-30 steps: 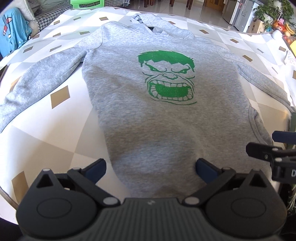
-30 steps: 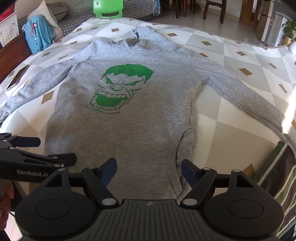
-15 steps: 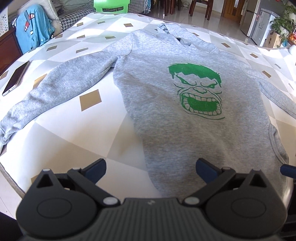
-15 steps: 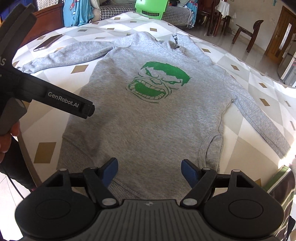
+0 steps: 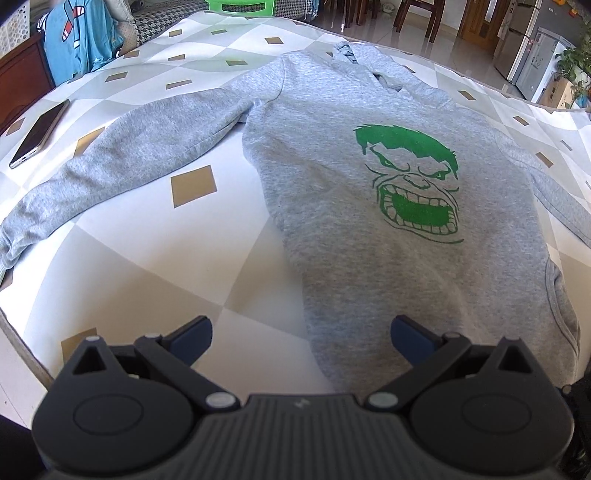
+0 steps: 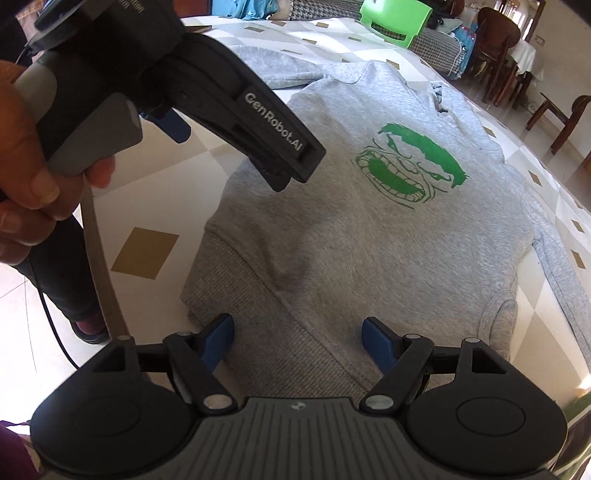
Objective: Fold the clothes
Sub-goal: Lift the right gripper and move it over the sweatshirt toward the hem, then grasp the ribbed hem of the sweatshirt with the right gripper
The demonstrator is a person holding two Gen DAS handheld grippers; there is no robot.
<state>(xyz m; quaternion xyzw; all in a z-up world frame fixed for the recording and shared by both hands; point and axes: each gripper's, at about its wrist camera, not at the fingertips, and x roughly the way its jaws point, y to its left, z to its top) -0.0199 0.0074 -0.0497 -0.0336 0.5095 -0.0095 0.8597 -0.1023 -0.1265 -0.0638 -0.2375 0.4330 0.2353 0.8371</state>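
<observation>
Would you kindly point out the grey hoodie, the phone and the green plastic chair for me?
grey hoodie (image 5: 369, 280): left wrist view, plain chest fabric below the green face print.
phone (image 5: 38, 133): left wrist view, middle of its screen.
green plastic chair (image 6: 397, 20): right wrist view, its backrest.

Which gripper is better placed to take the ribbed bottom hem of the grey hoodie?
Probably the right gripper: its open jaws hang directly over the ribbed hem. The left gripper straddles the grey hoodie side edge, over bare tablecloth.
</observation>
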